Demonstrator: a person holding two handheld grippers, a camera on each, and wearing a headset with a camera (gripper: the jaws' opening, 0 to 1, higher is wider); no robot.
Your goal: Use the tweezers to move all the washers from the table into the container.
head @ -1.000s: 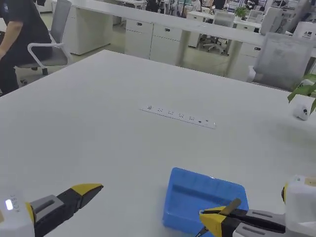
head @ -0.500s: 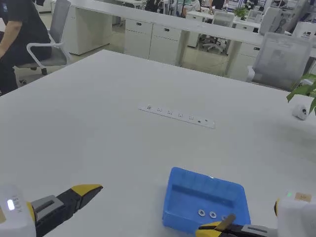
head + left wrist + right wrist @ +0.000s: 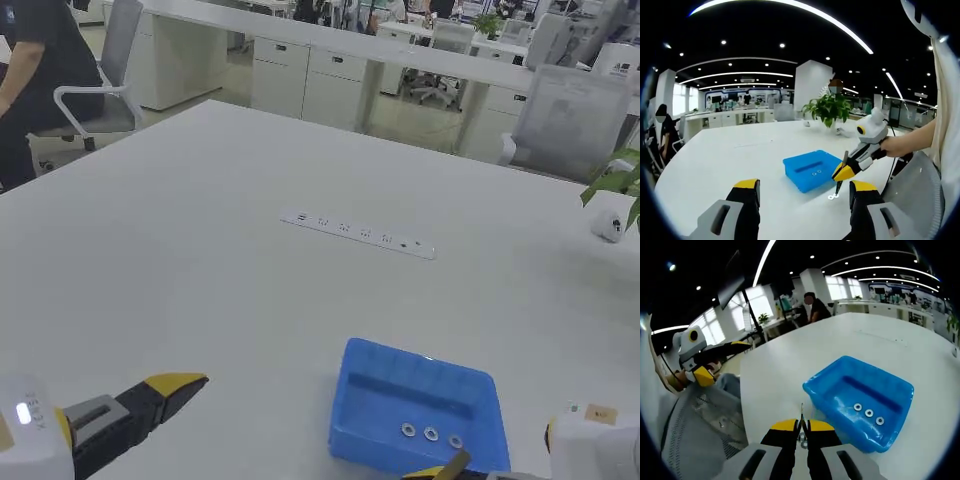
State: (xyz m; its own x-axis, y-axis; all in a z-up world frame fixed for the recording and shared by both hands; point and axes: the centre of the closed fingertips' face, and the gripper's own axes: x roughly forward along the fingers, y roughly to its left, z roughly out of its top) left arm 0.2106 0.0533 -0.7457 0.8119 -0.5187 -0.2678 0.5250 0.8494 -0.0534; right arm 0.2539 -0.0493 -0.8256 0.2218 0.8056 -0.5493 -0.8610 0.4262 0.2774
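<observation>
Three small silver ring-shaped washers (image 3: 430, 434) lie in one shallow blue plastic container (image 3: 400, 385), a fourth washer (image 3: 831, 197) lies on the white table (image 3: 200, 280), and there is one pair of thin metal tweezers (image 3: 801, 415).

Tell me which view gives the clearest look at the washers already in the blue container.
The right gripper view: the three washers lie in a row on the floor of the container, large and unobstructed. The head view shows the same three, smaller. In the left gripper view they are tiny specks.
</observation>
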